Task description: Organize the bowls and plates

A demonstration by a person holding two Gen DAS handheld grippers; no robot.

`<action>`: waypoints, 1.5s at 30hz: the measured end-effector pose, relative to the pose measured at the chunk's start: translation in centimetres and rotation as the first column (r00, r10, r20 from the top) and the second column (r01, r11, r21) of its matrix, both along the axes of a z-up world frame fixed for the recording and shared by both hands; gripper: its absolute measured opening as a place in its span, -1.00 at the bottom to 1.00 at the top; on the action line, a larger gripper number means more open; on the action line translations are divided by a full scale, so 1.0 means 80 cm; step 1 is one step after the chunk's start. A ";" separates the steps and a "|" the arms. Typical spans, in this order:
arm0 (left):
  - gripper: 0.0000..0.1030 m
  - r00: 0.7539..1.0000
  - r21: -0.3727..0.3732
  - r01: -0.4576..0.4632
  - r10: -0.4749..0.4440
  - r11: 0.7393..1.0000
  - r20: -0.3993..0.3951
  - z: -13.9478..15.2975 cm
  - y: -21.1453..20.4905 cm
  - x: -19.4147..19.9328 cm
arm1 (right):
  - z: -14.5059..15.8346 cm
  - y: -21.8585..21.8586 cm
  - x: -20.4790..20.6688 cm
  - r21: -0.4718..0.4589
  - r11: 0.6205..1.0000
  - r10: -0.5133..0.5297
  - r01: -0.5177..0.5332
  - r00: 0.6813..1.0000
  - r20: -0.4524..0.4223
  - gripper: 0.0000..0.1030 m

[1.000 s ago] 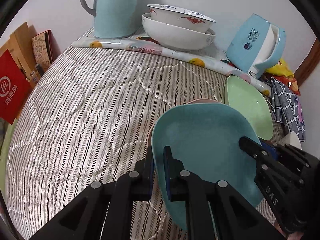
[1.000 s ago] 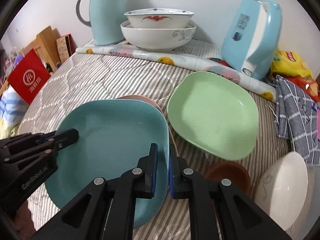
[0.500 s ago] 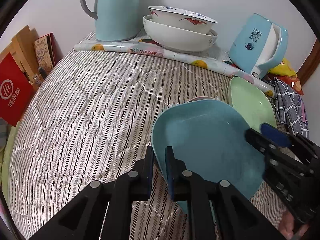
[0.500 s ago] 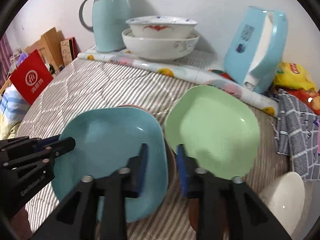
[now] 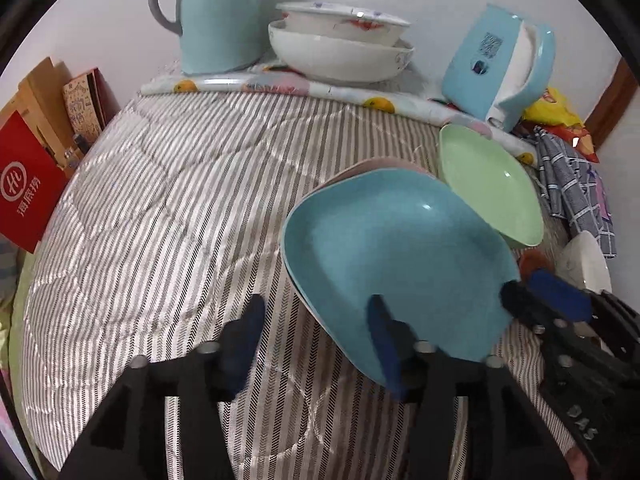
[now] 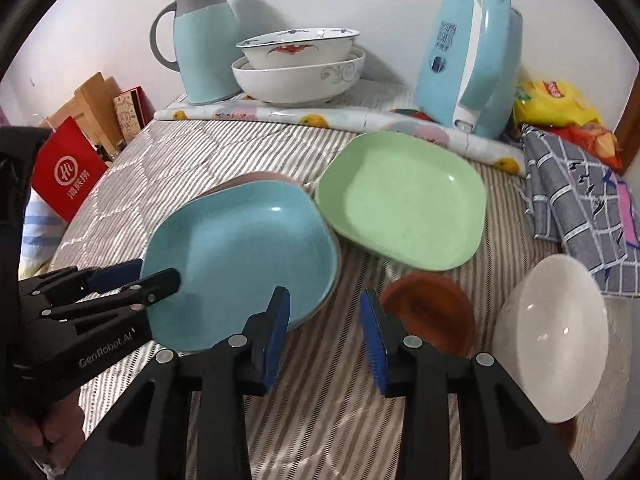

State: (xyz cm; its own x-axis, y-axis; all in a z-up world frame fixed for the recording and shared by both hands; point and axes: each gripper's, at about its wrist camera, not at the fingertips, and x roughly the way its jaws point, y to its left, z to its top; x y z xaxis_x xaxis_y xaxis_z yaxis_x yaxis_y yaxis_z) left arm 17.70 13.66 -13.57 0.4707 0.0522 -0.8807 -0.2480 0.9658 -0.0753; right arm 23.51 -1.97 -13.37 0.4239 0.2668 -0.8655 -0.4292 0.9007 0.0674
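A blue plate (image 5: 392, 248) (image 6: 240, 256) lies on a pink plate (image 5: 360, 166) (image 6: 256, 178) on the striped bed cover. My left gripper (image 5: 314, 344) (image 6: 140, 276) straddles its near left rim with its jaws opening and the pads off the plate. At the plate's right edge, my right gripper (image 6: 324, 328) (image 5: 540, 292) is open with only cloth between its fingers. A green plate (image 6: 404, 200) (image 5: 488, 184) lies to the right. A small brown bowl (image 6: 432, 312) and a white bowl (image 6: 552, 336) sit nearer on the right.
Two large white bowls (image 6: 300, 64) are stacked at the back on a rolled fruit-print cloth, between a pale blue jug (image 6: 204, 44) and a blue kettle (image 6: 468, 60). A checked cloth (image 6: 580, 208) and snack bags lie far right. A red bag (image 6: 64, 172) stands left.
Both grippers were shut on the blue plate's rim a second ago. The right one opened first and drew back to the right; then the left jaws spread. The plate now rests on the pink plate.
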 end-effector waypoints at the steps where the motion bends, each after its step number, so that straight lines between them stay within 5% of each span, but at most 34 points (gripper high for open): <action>1: 0.05 1.000 0.003 -0.001 0.001 1.000 0.010 0.004 0.000 -0.003 | -0.002 0.001 -0.001 0.004 1.000 0.000 0.000 1.000 0.003 -0.30; 8: 0.05 1.000 -0.004 -0.005 0.006 1.000 0.027 0.010 0.007 -0.011 | -0.019 0.010 0.014 0.006 0.999 -0.040 0.040 0.999 0.009 -0.80; 13: 0.05 0.999 -0.007 -0.005 0.005 1.000 0.032 0.010 0.012 -0.008 | -0.028 0.011 0.028 -0.005 0.999 -0.048 0.048 0.999 -0.010 -0.81; 26: 0.05 0.994 0.001 0.024 -0.024 1.000 0.110 0.045 -0.017 0.016 | 0.042 -0.056 0.025 0.046 0.989 -0.147 0.143 0.984 0.100 0.14; 32: 0.05 0.985 0.058 0.047 -0.056 0.997 0.164 0.069 -0.044 0.039 | 0.065 -0.091 0.036 0.044 0.981 -0.195 0.191 0.970 0.145 0.37; 45: 0.05 0.983 0.110 0.089 -0.105 0.990 0.150 0.078 -0.078 0.109 | 0.057 -0.119 0.075 0.034 0.969 -0.249 0.246 0.963 0.100 0.39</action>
State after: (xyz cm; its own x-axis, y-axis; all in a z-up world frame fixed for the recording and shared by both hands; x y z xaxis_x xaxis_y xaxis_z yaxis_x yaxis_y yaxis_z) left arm 26.41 7.41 -7.33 0.6081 0.0858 -0.7892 -0.1461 0.9893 -0.0051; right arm 29.53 -11.50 -8.83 0.5651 0.1600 -0.8094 -0.1986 0.9786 0.0548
